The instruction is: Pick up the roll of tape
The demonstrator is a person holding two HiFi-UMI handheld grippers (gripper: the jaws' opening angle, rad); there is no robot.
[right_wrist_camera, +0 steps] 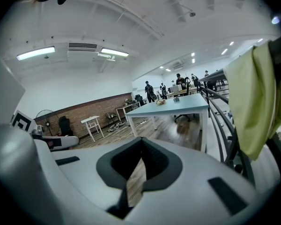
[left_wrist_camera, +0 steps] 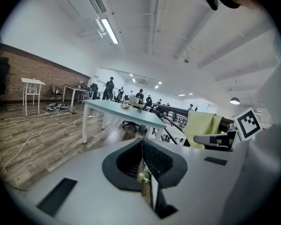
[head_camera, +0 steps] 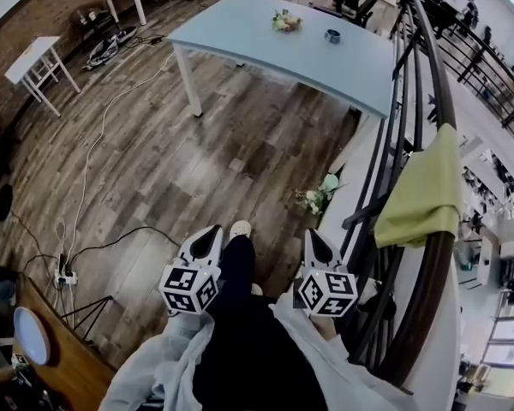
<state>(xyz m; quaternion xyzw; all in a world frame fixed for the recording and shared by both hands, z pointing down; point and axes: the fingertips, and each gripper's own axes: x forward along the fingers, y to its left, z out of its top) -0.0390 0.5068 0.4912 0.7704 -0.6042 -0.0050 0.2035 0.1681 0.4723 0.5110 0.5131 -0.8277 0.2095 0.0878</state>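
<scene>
The roll of tape (head_camera: 332,35) is a small dark ring lying on the pale blue table (head_camera: 265,50) far ahead, to the right of a small bunch of flowers (head_camera: 285,21). Both grippers are held low in front of the person, far short of the table. My left gripper (head_camera: 216,229) has its jaws closed together with nothing between them. My right gripper (head_camera: 312,234) is shut and empty too. In the right gripper view the tape (right_wrist_camera: 176,100) shows tiny on the distant table (right_wrist_camera: 187,108). The left gripper view shows the table (left_wrist_camera: 131,114) but the tape is too small to make out.
A dark railing (head_camera: 415,127) runs along the right, with a yellow-green cloth (head_camera: 424,187) draped over it. A flower bunch (head_camera: 319,197) lies at the railing's foot. Cables (head_camera: 94,144) and a power strip (head_camera: 64,276) cross the wooden floor at left. A small white table (head_camera: 36,58) stands at far left.
</scene>
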